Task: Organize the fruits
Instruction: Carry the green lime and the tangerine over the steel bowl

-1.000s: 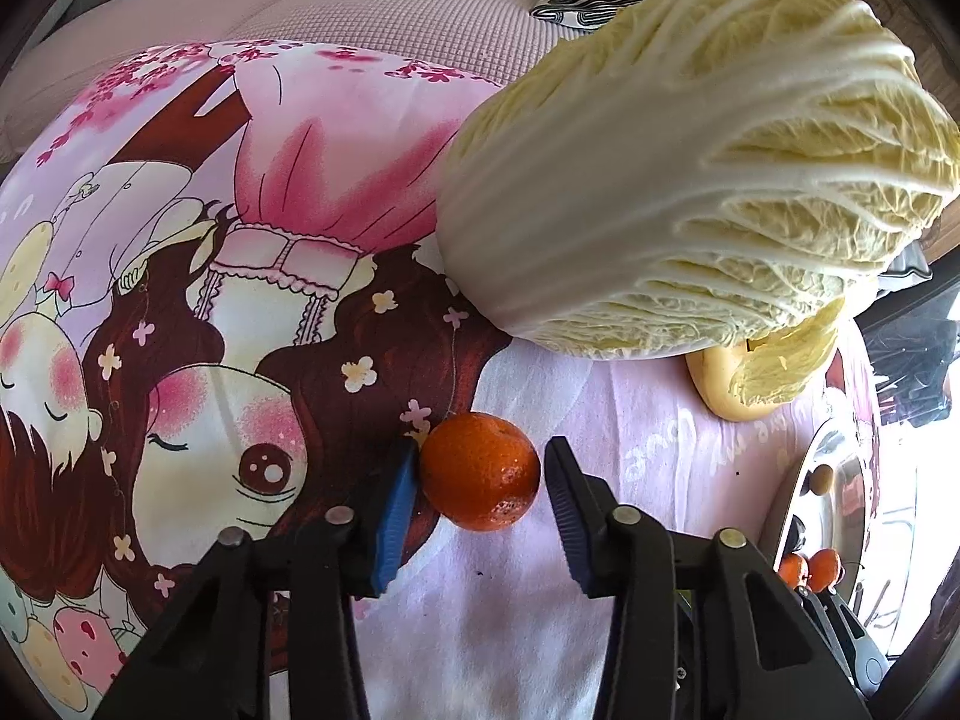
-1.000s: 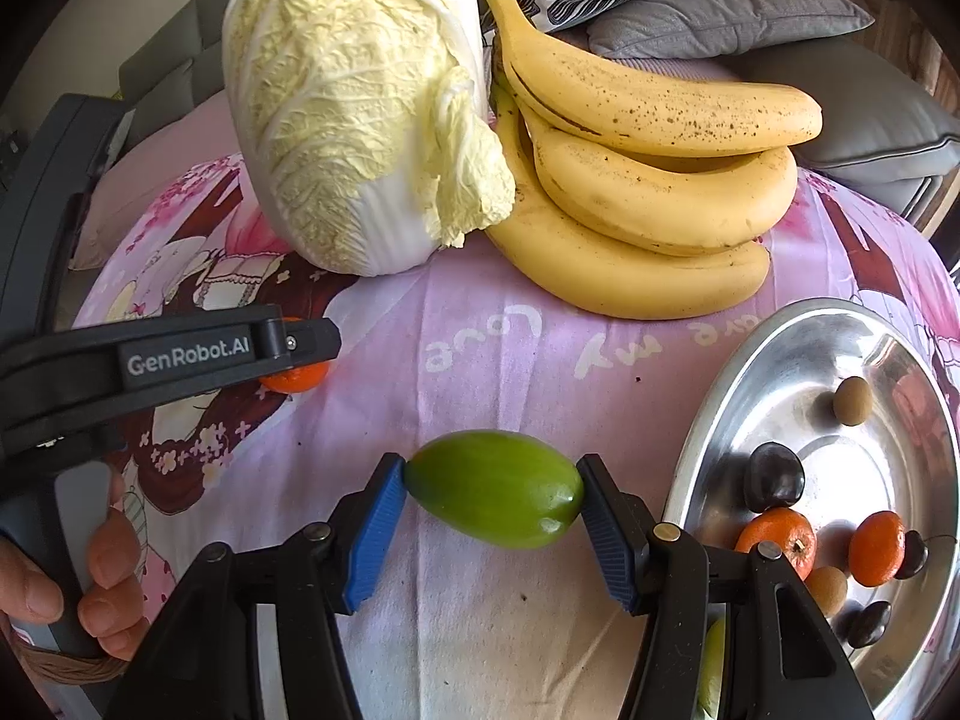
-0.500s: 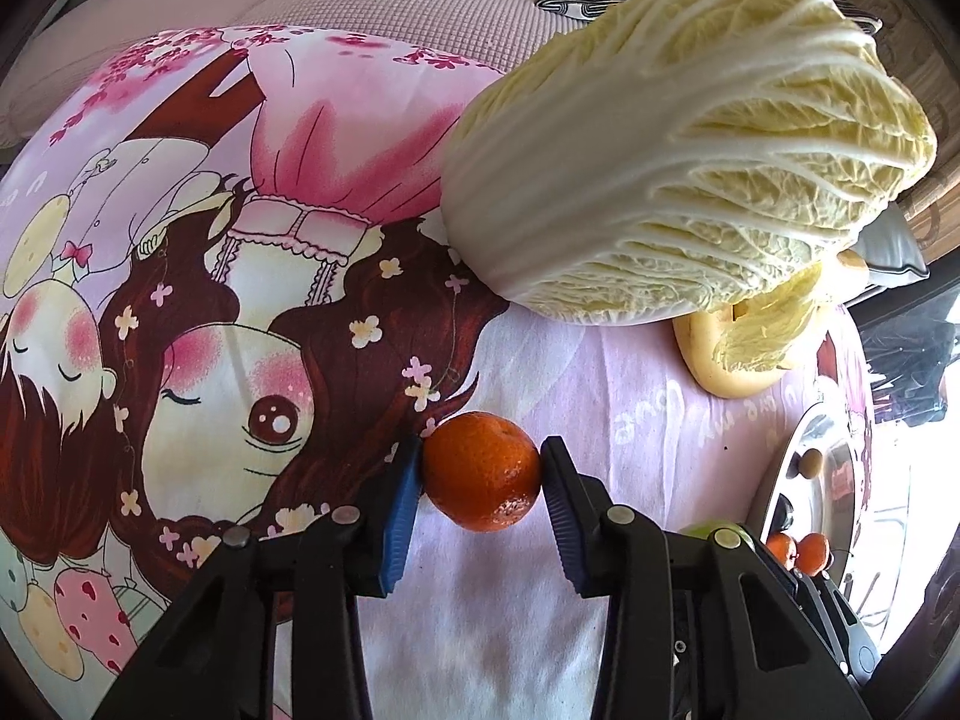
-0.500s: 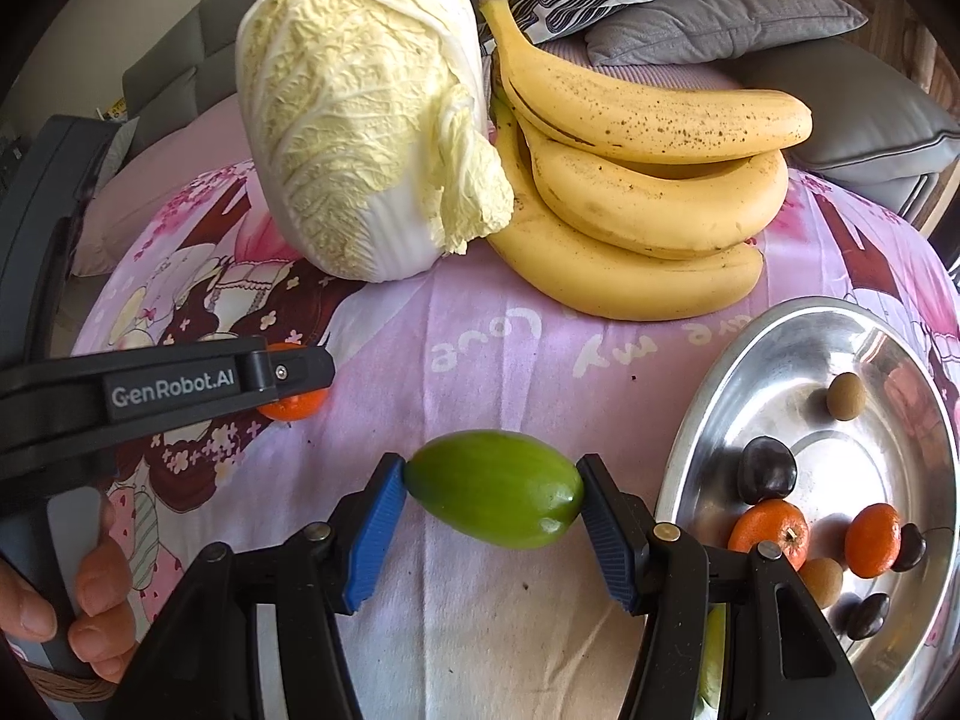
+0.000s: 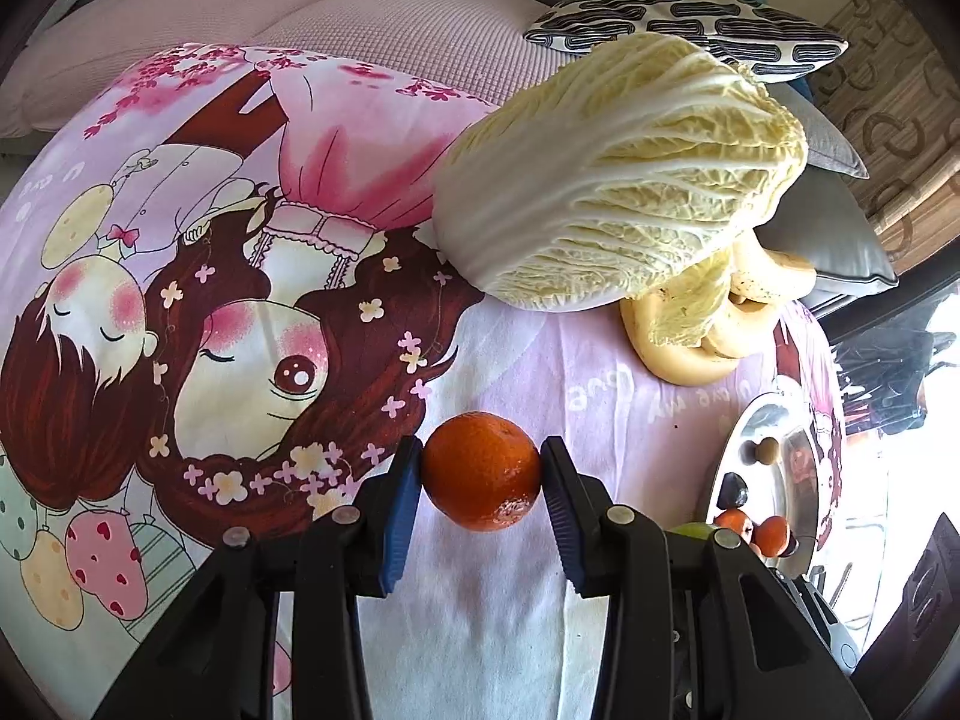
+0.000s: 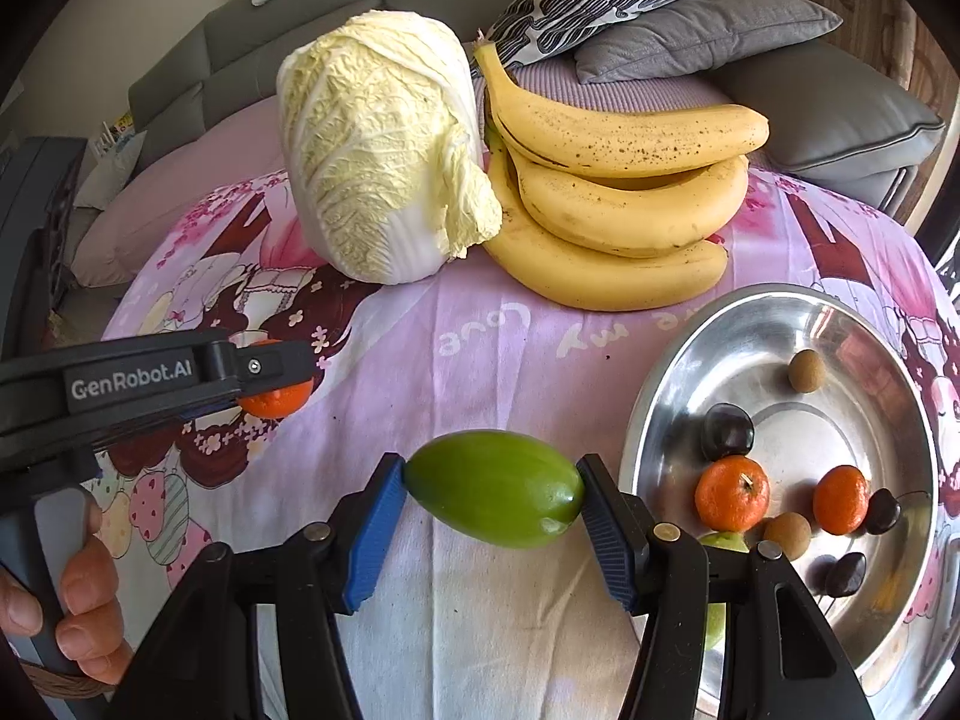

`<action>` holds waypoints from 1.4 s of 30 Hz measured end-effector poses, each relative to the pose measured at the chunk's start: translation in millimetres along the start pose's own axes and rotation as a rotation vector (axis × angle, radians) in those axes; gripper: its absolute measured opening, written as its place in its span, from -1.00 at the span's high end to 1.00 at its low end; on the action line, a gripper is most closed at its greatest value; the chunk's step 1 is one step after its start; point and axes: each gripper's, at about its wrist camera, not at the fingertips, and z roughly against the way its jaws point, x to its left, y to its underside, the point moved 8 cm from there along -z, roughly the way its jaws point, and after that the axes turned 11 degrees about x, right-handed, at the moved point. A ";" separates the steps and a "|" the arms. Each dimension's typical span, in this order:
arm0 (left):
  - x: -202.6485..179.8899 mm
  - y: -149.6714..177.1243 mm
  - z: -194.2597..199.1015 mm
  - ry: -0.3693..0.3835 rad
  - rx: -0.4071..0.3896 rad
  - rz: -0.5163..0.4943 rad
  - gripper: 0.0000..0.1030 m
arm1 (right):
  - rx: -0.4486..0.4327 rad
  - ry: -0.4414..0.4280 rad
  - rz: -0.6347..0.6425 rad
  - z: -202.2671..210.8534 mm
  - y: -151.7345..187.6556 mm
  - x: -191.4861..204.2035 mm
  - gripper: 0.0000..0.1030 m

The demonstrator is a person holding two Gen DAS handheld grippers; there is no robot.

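Left hand-held gripper (image 6: 273, 381) partly hiding its clamped orange (image 6: 276, 402).

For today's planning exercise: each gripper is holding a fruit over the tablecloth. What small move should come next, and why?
Probably carry the right gripper a little to the right, over the steel bowl, before opening. Its jaws clamp the green fruit, and the bowl sits just beside it, already holding small oranges and dark fruits. The left gripper with its orange is farther away, so it should follow afterwards.
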 end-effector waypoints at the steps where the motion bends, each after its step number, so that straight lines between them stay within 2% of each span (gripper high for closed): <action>1: -0.9 3.4 4.4 0.001 -0.006 -0.002 0.19 | -0.002 -0.002 -0.003 2.3 2.0 -1.2 -0.19; 7: -12.6 14.4 15.6 0.006 -0.021 -0.025 0.19 | -0.010 -0.001 -0.017 13.4 11.9 -8.4 -0.19; 10: -3.1 13.1 28.7 0.005 -0.023 -0.039 0.19 | -0.009 -0.012 -0.029 16.7 16.3 -13.0 -0.19; 15: -6.8 7.7 16.3 -0.004 -0.027 -0.055 0.19 | -0.012 -0.020 -0.058 20.9 17.2 -23.0 -0.19; 28: -29.0 14.2 16.7 -0.025 -0.037 -0.108 0.19 | -0.035 -0.029 -0.112 32.0 13.0 -45.5 -0.19; 35: -46.0 16.3 16.9 -0.035 -0.041 -0.134 0.19 | -0.066 -0.020 -0.178 43.5 8.1 -73.1 -0.19; 42: -72.5 23.3 12.1 -0.049 -0.035 -0.203 0.19 | -0.080 -0.015 -0.284 52.2 6.9 -114.0 -0.19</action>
